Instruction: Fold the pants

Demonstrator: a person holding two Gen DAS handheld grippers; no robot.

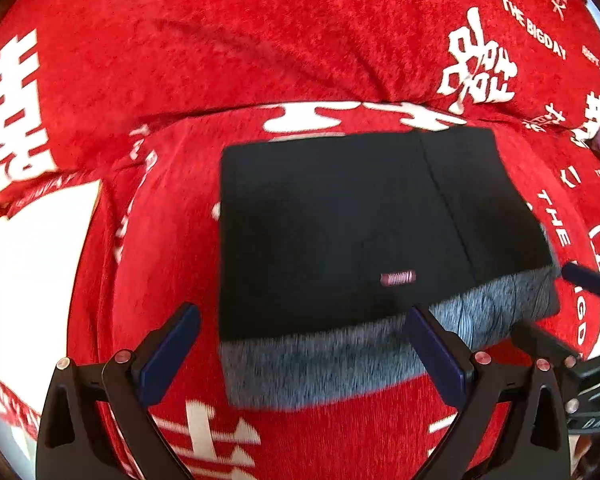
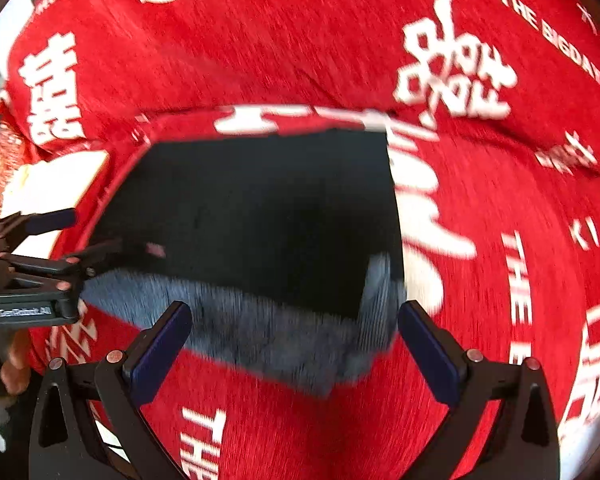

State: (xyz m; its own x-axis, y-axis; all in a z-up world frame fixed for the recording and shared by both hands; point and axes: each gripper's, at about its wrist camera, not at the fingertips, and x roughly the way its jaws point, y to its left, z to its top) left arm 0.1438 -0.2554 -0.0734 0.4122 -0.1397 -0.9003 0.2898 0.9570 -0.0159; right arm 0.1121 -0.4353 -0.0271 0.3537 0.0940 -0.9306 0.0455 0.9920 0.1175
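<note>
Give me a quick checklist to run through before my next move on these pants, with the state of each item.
1. Left gripper open, holding nothing: ok.
2. Right gripper open, holding nothing: ok.
3. Black pants folded into a compact rectangle on the red blanket: ok.
4. Grey waistband on the near edge, facing both grippers: ok.
5. Folded layers aligned underneath: cannot tell.
6. Right near corner lying flat: cannot tell, blurred.

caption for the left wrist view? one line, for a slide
Open left gripper above folded black pants with grey waistband on a red printed cover.
</note>
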